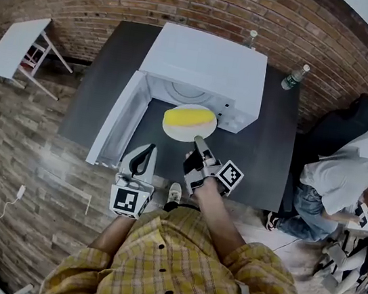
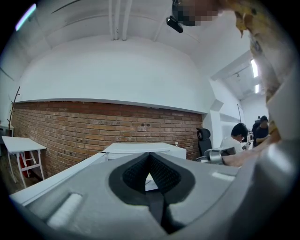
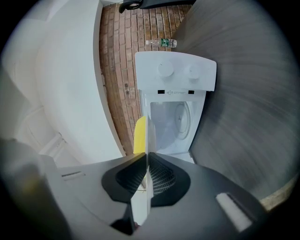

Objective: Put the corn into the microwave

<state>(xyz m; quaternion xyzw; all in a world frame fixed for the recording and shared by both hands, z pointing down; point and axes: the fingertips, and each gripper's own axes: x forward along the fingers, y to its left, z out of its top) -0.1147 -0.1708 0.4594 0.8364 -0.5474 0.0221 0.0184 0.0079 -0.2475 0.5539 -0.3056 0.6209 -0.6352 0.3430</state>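
A yellow corn cob (image 1: pixel 189 117) lies on a white plate (image 1: pixel 176 132) held level just in front of the open white microwave (image 1: pixel 206 64). My right gripper (image 1: pixel 200 140) is shut on the plate's near rim. In the right gripper view the plate (image 3: pixel 149 140) runs edge-on between the pads, with the corn (image 3: pixel 139 136) on its left and the microwave cavity (image 3: pixel 176 117) beyond. The microwave door (image 1: pixel 116 119) stands swung open to the left. My left gripper (image 1: pixel 143 152) hangs by the table's front edge near that door, shut and holding nothing; its own view shows the pads (image 2: pixel 159 173) closed together.
The microwave stands on a dark table (image 1: pixel 105 76). Two bottles (image 1: pixel 294 76) (image 1: pixel 251 38) stand behind it by the brick wall. A small white table (image 1: pixel 17 46) is at far left. A person (image 1: pixel 339 183) sits at the right beside a black chair.
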